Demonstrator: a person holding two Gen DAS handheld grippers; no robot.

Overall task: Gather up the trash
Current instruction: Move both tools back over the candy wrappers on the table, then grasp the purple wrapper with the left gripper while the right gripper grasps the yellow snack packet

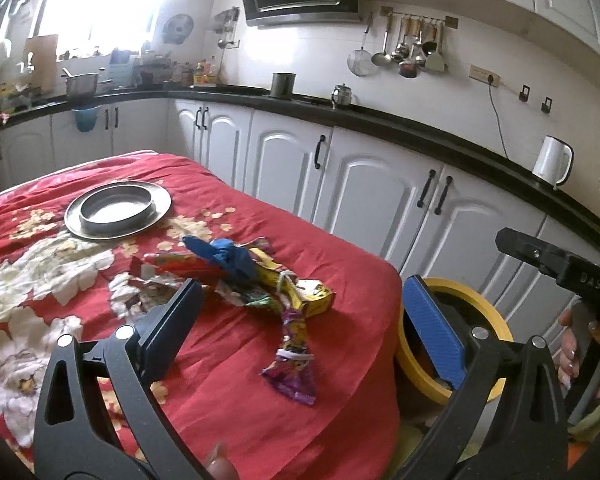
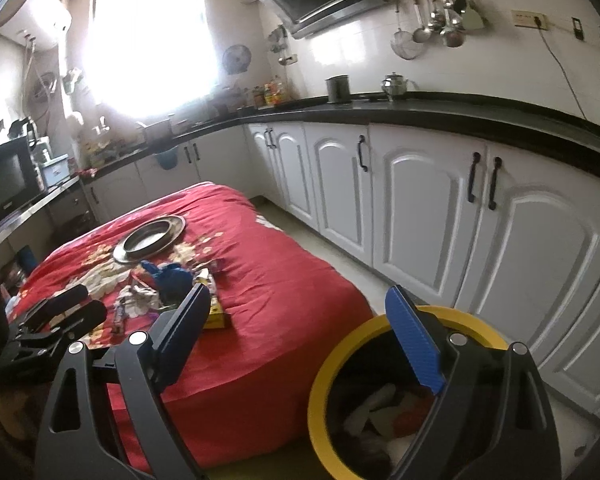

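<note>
A pile of trash lies on the red floral tablecloth (image 1: 228, 380): a crumpled blue piece (image 1: 230, 258), a red wrapper (image 1: 180, 266), a yellow box (image 1: 316, 300) and a purple wrapper (image 1: 294, 364). My left gripper (image 1: 300, 320) is open and empty just above and in front of the pile. A yellow-rimmed trash bin (image 2: 380, 332) with rubbish inside stands on the floor by the table's right edge; it also shows in the left wrist view (image 1: 496, 320). My right gripper (image 2: 304, 340) is open and empty above the bin. The pile shows in the right wrist view (image 2: 172, 280).
A metal plate with a shallow pan (image 1: 118, 208) sits further back on the table. White cabinets (image 1: 372, 200) under a black counter run along the right. A white kettle (image 1: 552, 164) stands on the counter. The left gripper shows at the left in the right wrist view (image 2: 66, 308).
</note>
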